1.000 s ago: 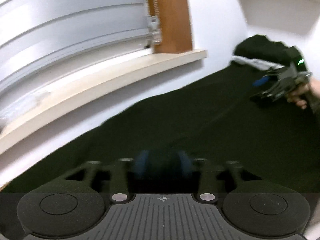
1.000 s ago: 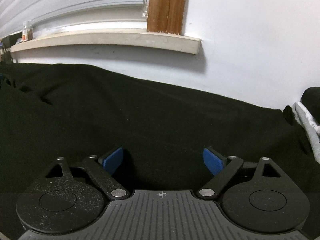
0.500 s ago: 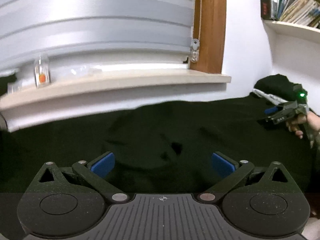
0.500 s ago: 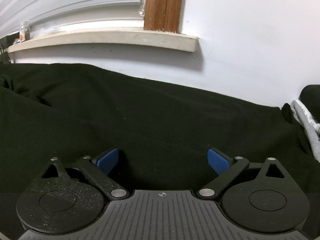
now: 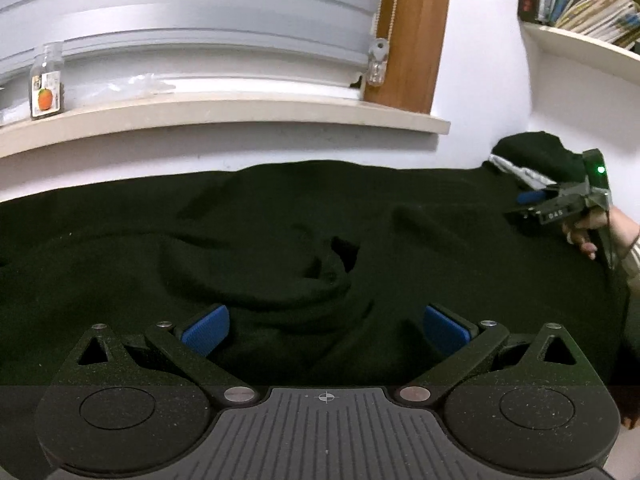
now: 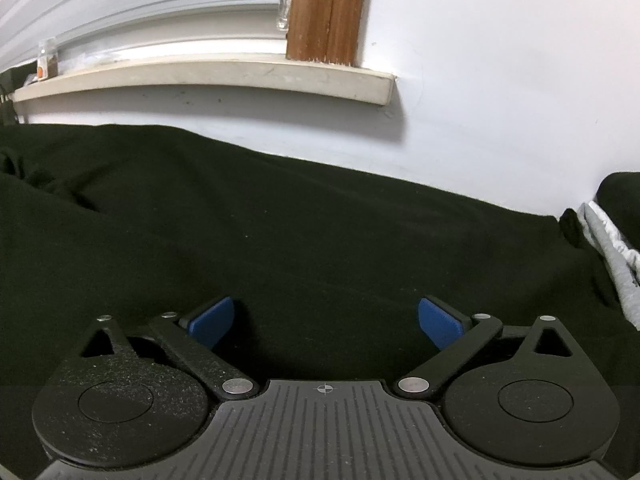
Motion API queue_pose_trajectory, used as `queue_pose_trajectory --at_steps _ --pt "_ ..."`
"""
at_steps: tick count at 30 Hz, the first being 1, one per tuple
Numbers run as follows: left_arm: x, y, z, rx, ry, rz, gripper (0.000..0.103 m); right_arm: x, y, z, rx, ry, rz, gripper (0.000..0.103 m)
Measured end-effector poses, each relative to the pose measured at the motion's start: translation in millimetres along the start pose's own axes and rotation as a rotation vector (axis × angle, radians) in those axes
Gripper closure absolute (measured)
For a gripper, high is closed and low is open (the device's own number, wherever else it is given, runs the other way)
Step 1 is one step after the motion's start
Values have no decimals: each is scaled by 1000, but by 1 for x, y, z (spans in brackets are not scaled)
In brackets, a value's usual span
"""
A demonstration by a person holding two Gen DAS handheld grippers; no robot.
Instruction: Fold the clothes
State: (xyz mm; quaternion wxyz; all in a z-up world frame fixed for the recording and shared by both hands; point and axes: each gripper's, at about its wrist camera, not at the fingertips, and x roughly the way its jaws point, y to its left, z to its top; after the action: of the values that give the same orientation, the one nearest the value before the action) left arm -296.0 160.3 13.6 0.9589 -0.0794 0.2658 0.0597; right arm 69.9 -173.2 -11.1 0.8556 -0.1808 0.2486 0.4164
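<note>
Rumpled dark garment (image 5: 304,248) lies before my wide-open left gripper (image 5: 326,326); right gripper (image 6: 326,320) likewise wide; windowsill (image 5: 224,116) behind.

A pale stone windowsill (image 5: 224,114) runs along the white wall (image 6: 500,80). On the windowsill's left end stands a small clear bottle (image 5: 47,78) with an orange picture on its label. Above the windowsill hangs a lowered grey roller blind (image 5: 192,20); a brown wooden frame post (image 5: 412,32) rises from the windowsill's right end, with a beaded cord and clear pull (image 5: 377,62) beside it. Right of the windowsill, higher up, a white shelf (image 5: 580,46) holds leaning books (image 5: 592,4).
</note>
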Motion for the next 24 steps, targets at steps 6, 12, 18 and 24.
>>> queue_pose_trajectory --at_steps 6,12,18,24 --pt "2 4 -2 -31 20 2 0 1 1 0 -1 0 -1 3" --pt "1 7 -2 -52 32 1 0 1 0 0 -1 0 -3 2" --pt "0 8 -2 -67 30 18 0 -26 -5 -5 45 -17 -15 0" --pt "0 10 0 -88 40 16 0 -99 -9 -47 34 -80 -54 0"
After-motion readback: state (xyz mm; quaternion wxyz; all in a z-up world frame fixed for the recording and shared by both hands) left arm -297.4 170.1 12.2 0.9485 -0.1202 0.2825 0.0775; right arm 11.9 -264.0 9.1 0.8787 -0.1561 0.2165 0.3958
